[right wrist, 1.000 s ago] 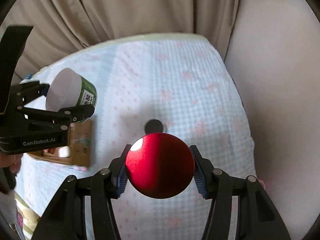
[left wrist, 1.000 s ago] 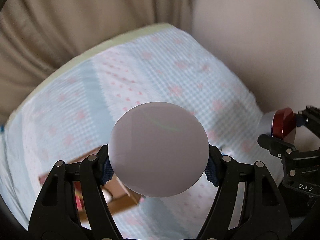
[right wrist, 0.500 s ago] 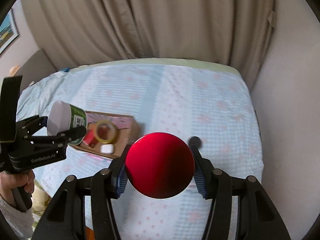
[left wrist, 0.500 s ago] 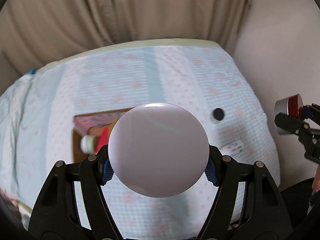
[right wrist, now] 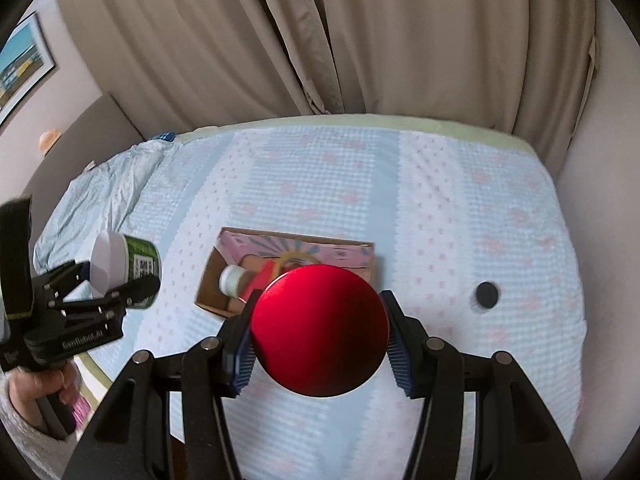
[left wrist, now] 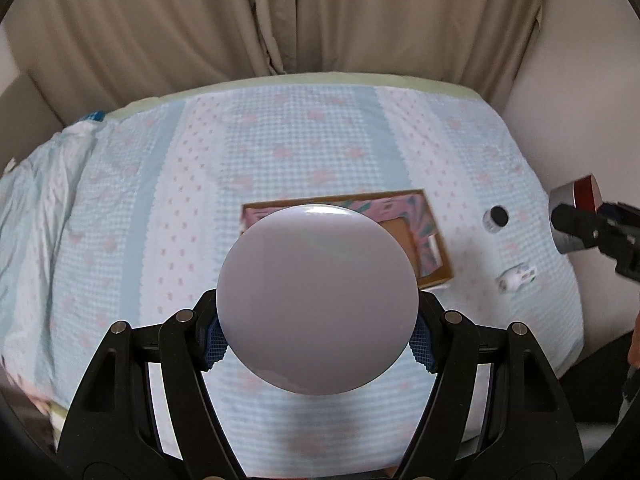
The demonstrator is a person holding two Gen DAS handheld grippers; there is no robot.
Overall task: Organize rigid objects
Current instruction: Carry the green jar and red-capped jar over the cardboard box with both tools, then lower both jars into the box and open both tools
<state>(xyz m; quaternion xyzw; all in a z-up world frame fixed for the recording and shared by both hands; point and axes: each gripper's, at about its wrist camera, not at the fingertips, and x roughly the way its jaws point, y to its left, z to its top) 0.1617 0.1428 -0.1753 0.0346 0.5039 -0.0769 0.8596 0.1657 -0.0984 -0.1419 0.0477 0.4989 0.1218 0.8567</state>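
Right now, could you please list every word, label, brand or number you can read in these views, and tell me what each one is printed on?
"GenRobot.AI": white lettering on the black body of the left gripper, seen from the right wrist.
Label on the green jar in that gripper: dark print on a white patch, too small to read.
Small white object on the bedspread: dark marks, too blurred to read.
Patterned box: no legible text.

Right gripper [right wrist: 319, 334] clamps red can [right wrist: 319, 330] above box [right wrist: 294, 258].

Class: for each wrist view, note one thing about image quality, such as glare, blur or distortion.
Left wrist view: glare streak along the top of the white lid; bedspread bowed by the fisheye. Right wrist view: red lid sharp, evenly lit, with slight blur on the bedspread at the edges; dark corner vignette.
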